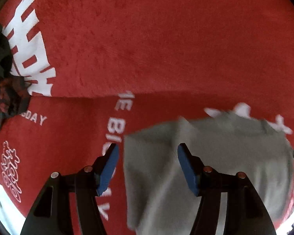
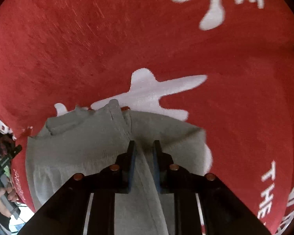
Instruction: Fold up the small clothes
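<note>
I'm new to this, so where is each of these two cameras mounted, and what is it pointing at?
Left wrist view: sits on the left tongs, looking steeply down at a grey garment on a red printed cloth; its blue-padded fingers stand apart.
Right wrist view: sits on the right tongs, also looking down at the garment; a grey fold runs between its close-set fingers. A hand on the other tool shows at far left.
Shared: the garment and the red cloth.

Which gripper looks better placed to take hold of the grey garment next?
Probably the right gripper: its narrowly parted jaws straddle a fold of the grey garment. The left gripper stands wide open over the garment's edge.
</note>
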A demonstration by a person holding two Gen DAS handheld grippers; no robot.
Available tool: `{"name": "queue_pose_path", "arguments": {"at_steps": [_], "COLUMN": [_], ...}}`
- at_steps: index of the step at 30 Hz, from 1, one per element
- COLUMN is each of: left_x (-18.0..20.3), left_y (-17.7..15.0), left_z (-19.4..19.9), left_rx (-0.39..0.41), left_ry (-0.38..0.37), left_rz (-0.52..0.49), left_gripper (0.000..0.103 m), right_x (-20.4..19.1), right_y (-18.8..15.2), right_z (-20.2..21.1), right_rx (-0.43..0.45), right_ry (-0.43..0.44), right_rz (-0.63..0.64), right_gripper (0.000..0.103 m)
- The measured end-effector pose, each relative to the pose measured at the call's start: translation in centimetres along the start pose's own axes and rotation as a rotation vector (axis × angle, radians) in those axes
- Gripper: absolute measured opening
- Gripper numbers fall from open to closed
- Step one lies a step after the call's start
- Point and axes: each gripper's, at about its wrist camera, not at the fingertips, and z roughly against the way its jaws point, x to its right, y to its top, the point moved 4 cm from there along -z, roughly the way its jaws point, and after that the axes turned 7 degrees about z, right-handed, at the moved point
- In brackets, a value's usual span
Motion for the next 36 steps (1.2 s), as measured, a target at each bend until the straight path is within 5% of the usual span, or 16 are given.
{"name": "queue_pose_path", "arguments": {"at_steps": [6,10,16,19,23,25,26,33,35,36], "left_x": [2.2,1.3,-1.1,-2.4,-5.1,-6.0,-6.3,-6.6,-6.5,-6.5], "left_y": [-6.5,-10.3,-12.7,-13.4,-14.5,-15.3,-15.6,-17.3,-17.5,-17.5], "left_z": [0.0,-1.6,-0.5,0.5,1.5,1.1,1.0,-0.3,-0.4,-0.4], "left_rx": [-0.134,-0.199,-0.219,-0.224,-0.266,-0.274,-0.278,-0.281,-0.274,-0.269], "left_ry": [-0.144,-0.132,-0.121,-0.04,-0.105,-0.092,-0.083,0.026,0.035,0.052], "left_rz": [-0.003,0.073,0.056,0.064,0.259,0.313,0.332,0.337,0.323,0.309], "left_gripper": [0.063,0.063,0.063,0.064,0.064,0.064,0.064,0.064,0.065,0.071], "right_x": [-2.8,-2.9,0.3,1.4,2.1,2.6,2.9,5.2,5.8,6.1], "right_y": [-4.1,-7.0,-10.1,-11.0,-12.7,-14.2,-15.2,-19.8,-19.6,-19.7], "right_z": [2.0,-0.4,0.4,1.6,4.1,4.9,5.2,1.7,0.9,0.7], "right_rx": [-0.013,-0.091,-0.112,-0.127,-0.116,-0.117,-0.119,-0.124,-0.128,-0.143], "right_ry": [0.163,0.125,0.062,0.065,0.156,0.233,0.269,0.319,0.272,0.223], "right_rz": [0.039,0.045,0.063,0.036,-0.066,-0.154,-0.21,-0.537,-0.541,-0.504], "right_gripper": [0.018,0.018,0.013,0.013,0.029,0.06,0.063,0.059,0.02,0.019]}}
